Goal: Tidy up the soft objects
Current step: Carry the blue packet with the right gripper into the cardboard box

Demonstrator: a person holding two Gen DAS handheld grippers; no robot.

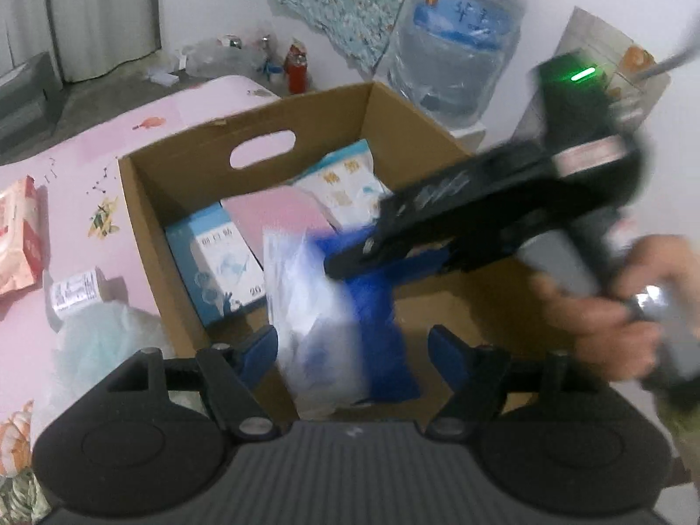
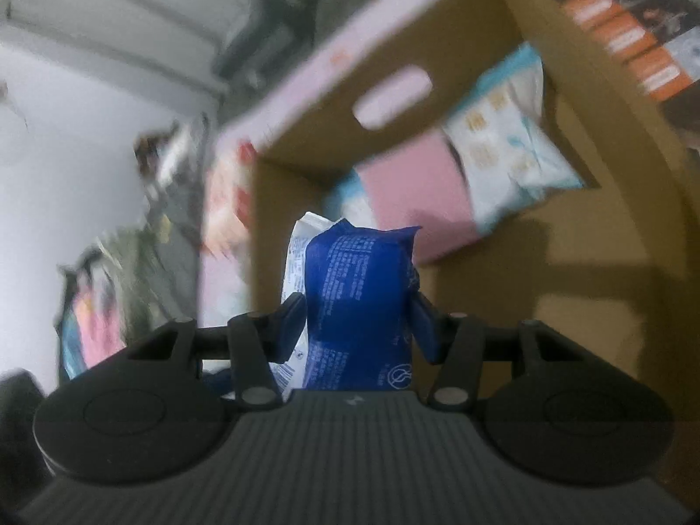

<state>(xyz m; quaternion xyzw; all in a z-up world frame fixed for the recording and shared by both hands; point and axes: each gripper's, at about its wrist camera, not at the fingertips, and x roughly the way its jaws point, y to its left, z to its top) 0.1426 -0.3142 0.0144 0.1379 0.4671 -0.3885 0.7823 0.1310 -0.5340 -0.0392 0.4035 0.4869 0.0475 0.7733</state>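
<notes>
Left tool (image 1: 352,350) unclenched, empty, just short of cardboard box (image 1: 192,162). Right tool (image 2: 358,328) clamped on blue-white soft pack (image 2: 356,288), hung over box opening. Deeper inside box: pink pack (image 1: 275,214), light-blue pack (image 1: 218,262), white pouch (image 1: 350,183).

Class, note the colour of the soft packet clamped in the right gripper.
Deep blue with white print, a white side panel beside it. The packet in the right gripper shows best in the right wrist view.

Matt brown cardboard box (image 1: 183,183); glossy blue plastic-film packet (image 2: 358,293); smooth pink tabletop (image 1: 74,166); ribbed grey gripper housing.
</notes>
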